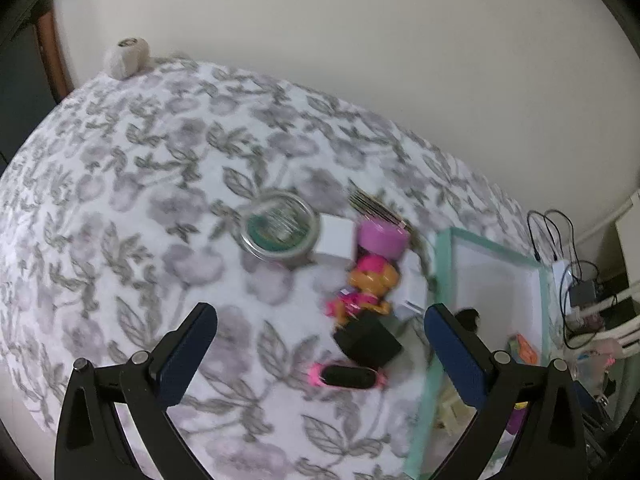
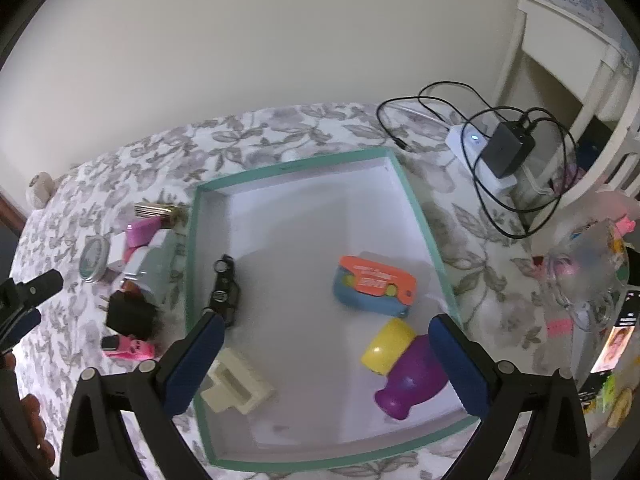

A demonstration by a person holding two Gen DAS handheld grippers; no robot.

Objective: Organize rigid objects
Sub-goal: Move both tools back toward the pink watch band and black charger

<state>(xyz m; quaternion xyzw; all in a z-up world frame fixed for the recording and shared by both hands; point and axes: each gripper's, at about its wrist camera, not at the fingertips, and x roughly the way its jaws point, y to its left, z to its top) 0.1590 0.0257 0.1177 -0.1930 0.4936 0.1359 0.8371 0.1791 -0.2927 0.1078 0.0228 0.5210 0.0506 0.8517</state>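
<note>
A teal-rimmed white box (image 2: 396,168) lies on the floral bedspread; it also shows in the left wrist view (image 1: 440,248). Inside it lie a black toy car (image 2: 224,290), an orange and blue toy (image 2: 374,286), a yellow and purple toy (image 2: 408,368) and a cream block (image 2: 236,384). Left of the box lie a round tin (image 1: 280,228), a white cube (image 1: 336,236), a pink roll (image 1: 382,236), an orange and pink figure (image 1: 366,288), a black cube (image 1: 368,342) and a pink and black band (image 1: 346,376). My left gripper (image 1: 320,332) is open above this cluster. My right gripper (image 2: 326,336) is open and empty over the box.
A charger with black cables (image 2: 504,148) lies beyond the box's far right corner. A clear bag of small items (image 2: 588,272) and a phone (image 2: 614,344) lie to the right. A pale ball (image 1: 126,58) sits at the bed's far left edge by the wall.
</note>
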